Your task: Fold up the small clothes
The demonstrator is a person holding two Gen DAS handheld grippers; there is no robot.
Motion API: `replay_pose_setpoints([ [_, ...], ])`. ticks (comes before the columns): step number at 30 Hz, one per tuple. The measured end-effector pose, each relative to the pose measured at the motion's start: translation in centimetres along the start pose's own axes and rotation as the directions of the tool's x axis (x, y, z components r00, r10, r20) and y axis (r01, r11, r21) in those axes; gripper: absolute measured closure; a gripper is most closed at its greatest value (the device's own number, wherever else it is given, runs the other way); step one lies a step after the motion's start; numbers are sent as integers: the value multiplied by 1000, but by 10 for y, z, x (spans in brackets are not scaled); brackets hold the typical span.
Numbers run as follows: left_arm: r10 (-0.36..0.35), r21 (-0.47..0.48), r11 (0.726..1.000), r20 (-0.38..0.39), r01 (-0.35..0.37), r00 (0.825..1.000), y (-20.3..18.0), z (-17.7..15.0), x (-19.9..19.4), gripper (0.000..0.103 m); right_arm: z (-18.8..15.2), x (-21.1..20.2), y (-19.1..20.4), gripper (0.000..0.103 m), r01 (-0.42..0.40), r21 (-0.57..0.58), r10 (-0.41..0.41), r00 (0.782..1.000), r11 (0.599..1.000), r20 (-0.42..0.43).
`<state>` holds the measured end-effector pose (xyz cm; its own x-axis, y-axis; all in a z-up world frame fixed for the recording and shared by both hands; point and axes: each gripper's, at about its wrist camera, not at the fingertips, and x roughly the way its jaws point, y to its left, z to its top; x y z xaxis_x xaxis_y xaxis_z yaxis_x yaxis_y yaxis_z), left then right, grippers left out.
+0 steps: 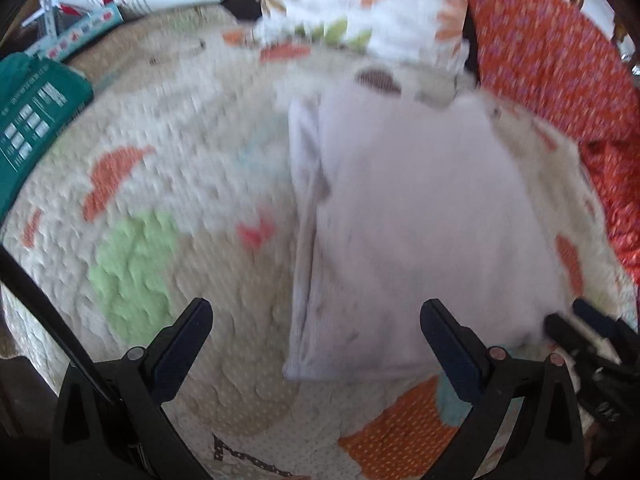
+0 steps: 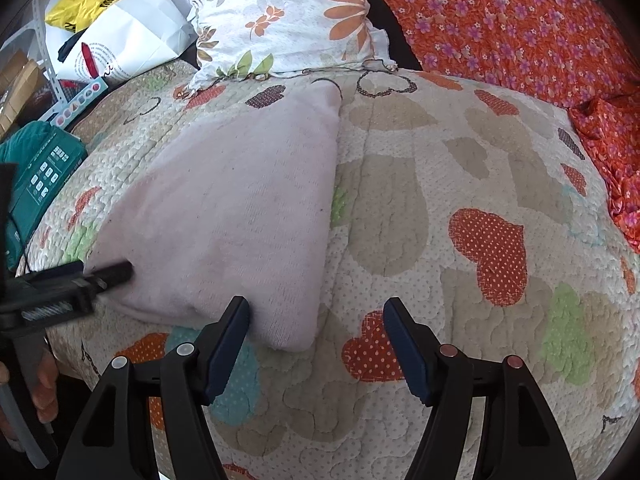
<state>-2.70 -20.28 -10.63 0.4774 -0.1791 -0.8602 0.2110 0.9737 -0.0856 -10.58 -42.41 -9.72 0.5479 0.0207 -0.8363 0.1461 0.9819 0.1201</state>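
Note:
A pale pink folded garment point(image 2: 240, 200) lies flat on a heart-patterned quilt point(image 2: 460, 160). My right gripper point(image 2: 318, 312) is open just above the quilt. Its left finger point(image 2: 234, 332) is at the garment's near edge, and the near right corner sits between the jaws, unpinched. In the blurred left wrist view the garment point(image 1: 420, 220) fills the middle. My left gripper point(image 1: 318, 320) is open over its near left edge with nothing clamped. The right wrist view shows the left gripper point(image 2: 92, 272) at the garment's left corner, and the right gripper point(image 1: 576, 324) shows by the garment's right corner.
A floral pillow point(image 2: 288, 20) and orange flowered fabric point(image 2: 520, 28) lie at the back of the quilt. A teal box point(image 2: 40, 172), a white bag point(image 2: 128, 40) and a yellow bag point(image 2: 84, 4) sit off the left edge. A hand point(image 2: 44, 384) holds the left gripper's handle.

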Motion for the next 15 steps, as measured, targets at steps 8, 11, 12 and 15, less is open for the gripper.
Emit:
replay_pose_setpoints([
  [8, 64, 48, 997, -134, -58, 989, -3, -6, 30, 0, 0, 1, -3, 29, -10, 14, 10, 1000, 1000, -5],
  [11, 54, 64, 997, -92, -48, 994, -6, -5, 21, 0, 3, -4, -5, 29, -14, 35, 12, 999, 999, 35],
  [12, 60, 67, 996, -89, -54, 994, -8, -6, 22, 0, 5, -6, -5, 28, -14, 43, 12, 999, 999, 53],
  [15, 68, 76, 995, -139, -57, 988, -10, -8, 33, 0, 19, 1, -6, 27, -58, 77, 50, 993, 995, 106],
])
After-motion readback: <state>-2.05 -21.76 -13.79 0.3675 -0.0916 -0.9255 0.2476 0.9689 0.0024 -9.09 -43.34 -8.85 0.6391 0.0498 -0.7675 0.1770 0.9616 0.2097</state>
